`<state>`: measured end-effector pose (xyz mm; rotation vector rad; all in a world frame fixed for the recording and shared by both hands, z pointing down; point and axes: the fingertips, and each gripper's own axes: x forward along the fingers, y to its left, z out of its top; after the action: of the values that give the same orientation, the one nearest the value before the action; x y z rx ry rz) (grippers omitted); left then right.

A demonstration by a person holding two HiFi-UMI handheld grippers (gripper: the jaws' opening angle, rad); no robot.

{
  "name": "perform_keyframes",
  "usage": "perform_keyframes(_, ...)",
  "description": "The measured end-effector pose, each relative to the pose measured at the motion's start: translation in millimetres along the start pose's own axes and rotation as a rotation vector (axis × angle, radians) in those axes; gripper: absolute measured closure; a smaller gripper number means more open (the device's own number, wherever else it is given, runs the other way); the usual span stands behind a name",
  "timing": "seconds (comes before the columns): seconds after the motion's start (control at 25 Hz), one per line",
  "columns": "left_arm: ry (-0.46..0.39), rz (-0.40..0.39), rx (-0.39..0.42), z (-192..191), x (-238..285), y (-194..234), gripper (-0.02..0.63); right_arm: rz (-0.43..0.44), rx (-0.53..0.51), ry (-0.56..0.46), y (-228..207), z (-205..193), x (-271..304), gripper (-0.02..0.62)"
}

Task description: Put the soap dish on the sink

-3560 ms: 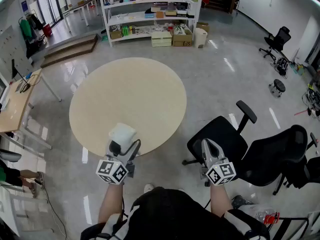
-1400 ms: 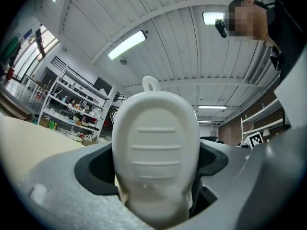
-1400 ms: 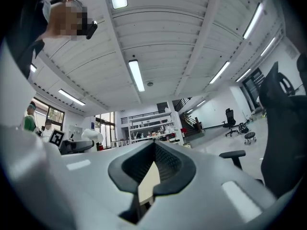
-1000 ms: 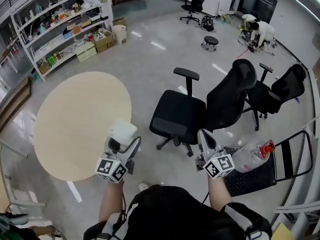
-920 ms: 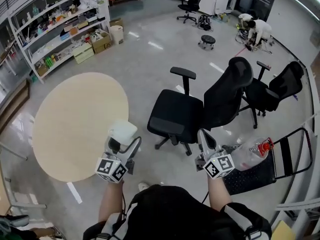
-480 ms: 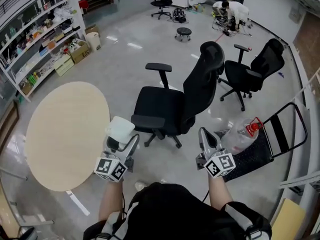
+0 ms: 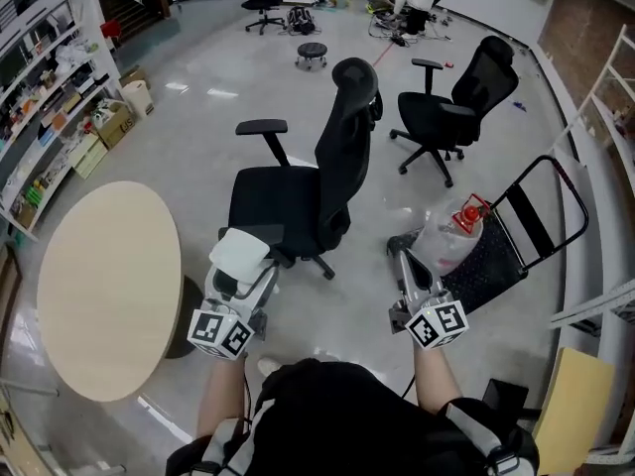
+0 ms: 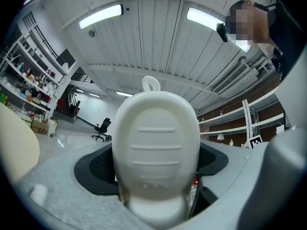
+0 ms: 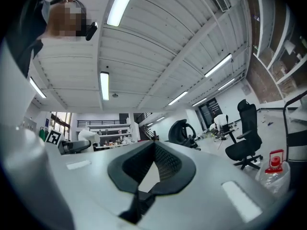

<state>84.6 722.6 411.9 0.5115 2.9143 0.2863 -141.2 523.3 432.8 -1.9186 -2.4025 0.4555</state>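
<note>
My left gripper (image 7: 239, 266) is shut on a white oval soap dish (image 7: 238, 253) and holds it in front of my body, above the floor. In the left gripper view the soap dish (image 8: 155, 150) fills the middle, ribbed side toward the camera, clamped between the jaws at its lower end. My right gripper (image 7: 404, 261) is shut with nothing in it; in the right gripper view its jaws (image 9: 152, 169) meet and point up at the ceiling. No sink shows in any view.
A black office chair (image 7: 298, 191) stands just ahead of the left gripper, a second one (image 7: 451, 112) farther right. A round beige table (image 7: 104, 286) lies at the left. A folded cart (image 7: 506, 236) with a plastic bottle (image 7: 451, 231) stands at the right. Shelving (image 7: 50, 97) lines the far left.
The view has swung to the right: the round table has slid to the left edge and the chairs and cart have come to the centre. Both grippers keep their pose, the dish still held.
</note>
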Motion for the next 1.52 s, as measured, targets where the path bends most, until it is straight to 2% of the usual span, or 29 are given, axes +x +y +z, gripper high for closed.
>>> perform_keyframes(0.64,0.072,-0.234,-0.042,-33,72,-95,0.143,-0.262,-0.019,-0.054,-73,23,-104,0.589)
perform_keyframes(0.76,0.082,-0.301,-0.031,-41,85,-103,0.141,-0.316,-0.021,-0.071,-78,25,-114,0.589)
perform_keyframes(1.0,0.102,-0.373,-0.034,-46,119,-112,0.143,-0.410,-0.041,-0.086,-90,32,-134,0.589)
perform_keyframes(1.28,0.115,-0.505,-0.054,-51,154,-144,0.143,-0.512,-0.072,-0.132,-99,53,-152,0.589)
perform_keyframes(1.52,0.131,-0.589,-0.068,-57,166,-167,0.141,-0.584,-0.096,-0.138,-102,54,-173,0.589)
